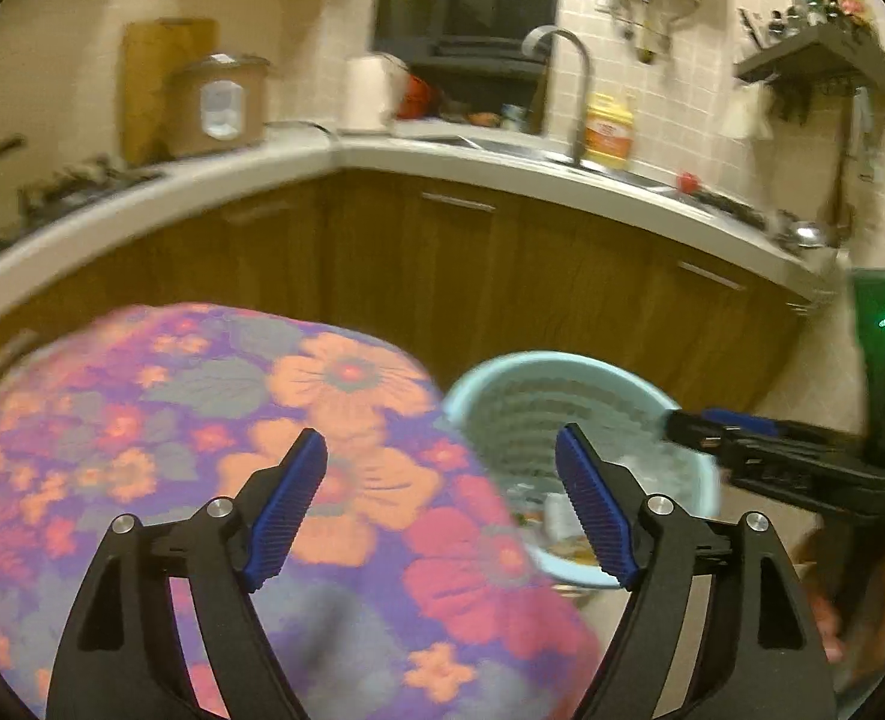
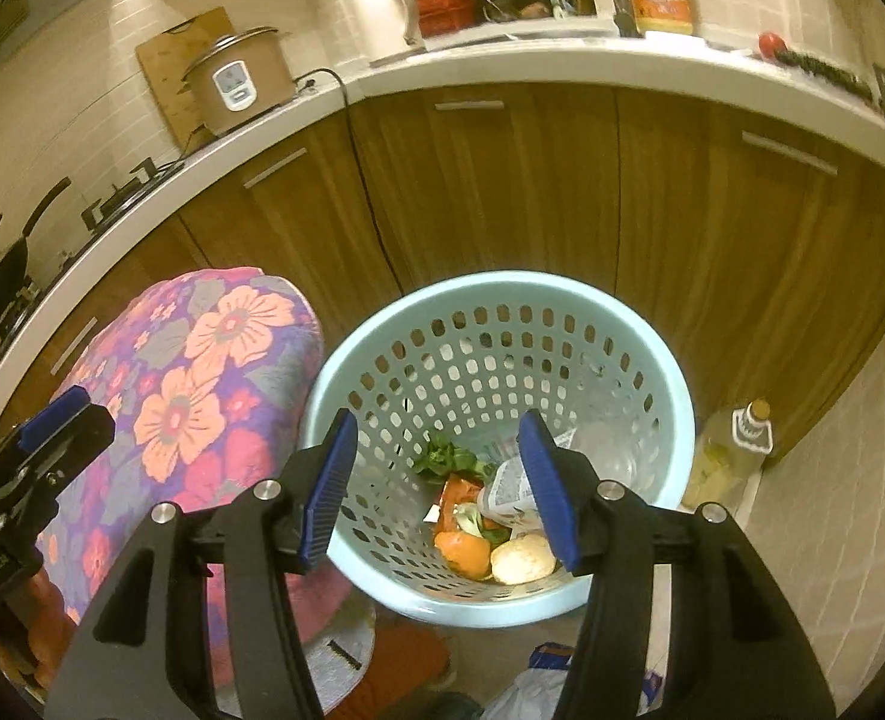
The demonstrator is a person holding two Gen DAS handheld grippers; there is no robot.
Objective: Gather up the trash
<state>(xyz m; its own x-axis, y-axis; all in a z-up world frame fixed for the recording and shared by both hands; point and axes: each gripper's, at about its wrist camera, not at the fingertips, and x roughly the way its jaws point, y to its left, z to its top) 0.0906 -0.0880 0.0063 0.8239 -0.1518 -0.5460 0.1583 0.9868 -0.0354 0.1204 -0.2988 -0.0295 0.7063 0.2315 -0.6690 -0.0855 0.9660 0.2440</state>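
A pale blue perforated basket (image 2: 496, 324) stands at the centre of the right wrist view, on the floor in front of wooden cabinets (image 2: 562, 192). At its bottom lies the collected trash: green leaves (image 2: 445, 457), an orange wrapper (image 2: 455, 495), a crumpled printed packet (image 2: 508, 489), an orange peel piece (image 2: 468, 555) and a pale round piece (image 2: 523, 561). To the basket's left, touching or just beside its rim, is a rounded thing under a flowered cloth (image 2: 202, 384). A bottle of yellowish liquid (image 2: 730, 456) stands just right of the basket. The right gripper (image 2: 436, 486) hangs above the basket's mouth, its jaws parted about halfway with nothing between the blue pads. The left gripper (image 1: 442, 504) fills the lower centre of its own blurred view, jaws spread wide and empty, over the edge of the flowered cloth (image 1: 202, 420) with the basket (image 1: 562, 372) behind its right finger. On the counter (image 2: 502, 60) at the top are a rice cooker (image 2: 238, 81) and a white kettle (image 2: 385, 15).
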